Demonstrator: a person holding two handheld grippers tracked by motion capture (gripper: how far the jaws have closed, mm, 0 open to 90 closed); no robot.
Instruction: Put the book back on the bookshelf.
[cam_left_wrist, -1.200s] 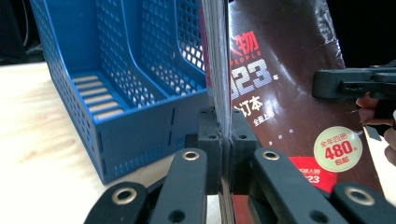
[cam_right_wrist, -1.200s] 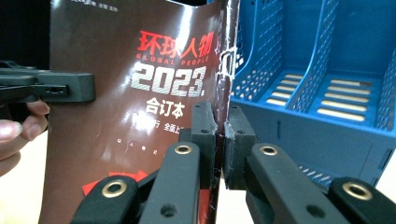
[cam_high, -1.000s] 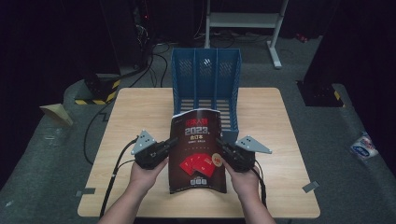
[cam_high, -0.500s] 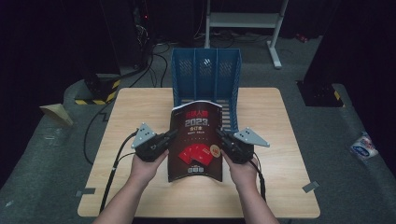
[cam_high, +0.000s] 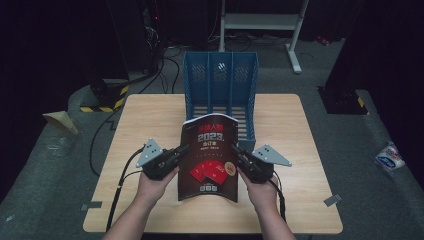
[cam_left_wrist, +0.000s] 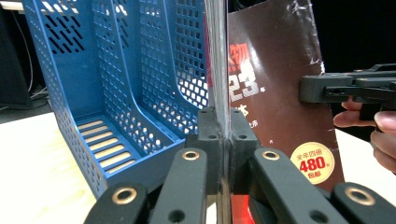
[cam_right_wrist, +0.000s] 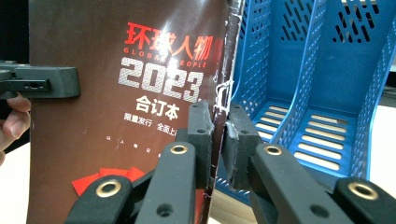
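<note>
We are holding a dark magazine (cam_high: 209, 157) upright between us, left gripper (cam_high: 181, 150) and right gripper (cam_high: 235, 148) each clamping one edge. The blue file rack (cam_high: 220, 80) is standing just beyond both grippers. Next, we judge, comes lifting and steering it into a slot.

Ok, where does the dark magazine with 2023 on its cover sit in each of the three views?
High view: the magazine stands at centre, held up between both hands, just in front of the blue file rack.
Left gripper view: seen along its edge, running up the middle, rack to its left.
Right gripper view: its cover takes up the left and centre, rack to its right.
Shared landmark: the blue file rack.
</note>
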